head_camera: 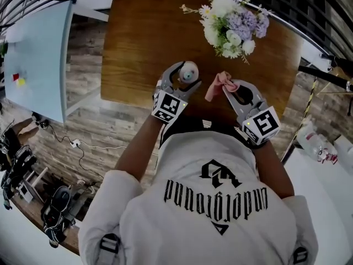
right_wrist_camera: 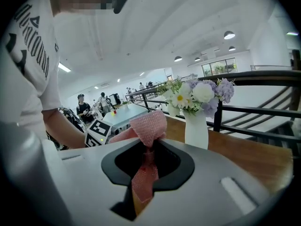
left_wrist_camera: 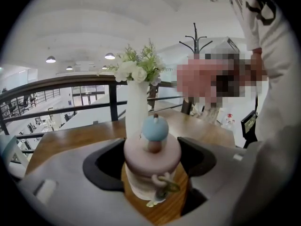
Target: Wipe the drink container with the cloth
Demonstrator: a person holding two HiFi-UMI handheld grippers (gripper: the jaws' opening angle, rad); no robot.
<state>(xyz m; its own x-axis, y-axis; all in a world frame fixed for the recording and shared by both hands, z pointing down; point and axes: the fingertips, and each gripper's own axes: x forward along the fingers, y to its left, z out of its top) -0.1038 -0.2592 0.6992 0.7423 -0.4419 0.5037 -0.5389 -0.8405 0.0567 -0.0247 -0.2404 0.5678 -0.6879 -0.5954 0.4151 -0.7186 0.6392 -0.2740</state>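
The drink container (head_camera: 189, 70) stands upright on the wooden table (head_camera: 138, 32), between the widely parted jaws of the left gripper (head_camera: 182, 81), which seem not to press it. It looks light and rigid, a small bottle with a pink lid and blue knob (smooth, so probably slippery). The straight body below the lid is the place to clamp. The right gripper (head_camera: 231, 93) pinches the soft pink mesh cloth (head_camera: 219, 85), which droops limply.

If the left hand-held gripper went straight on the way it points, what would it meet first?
The drink bottle with pink lid and blue ball cap, standing between the left hand-held gripper's open jaws; the white vase stands farther behind.
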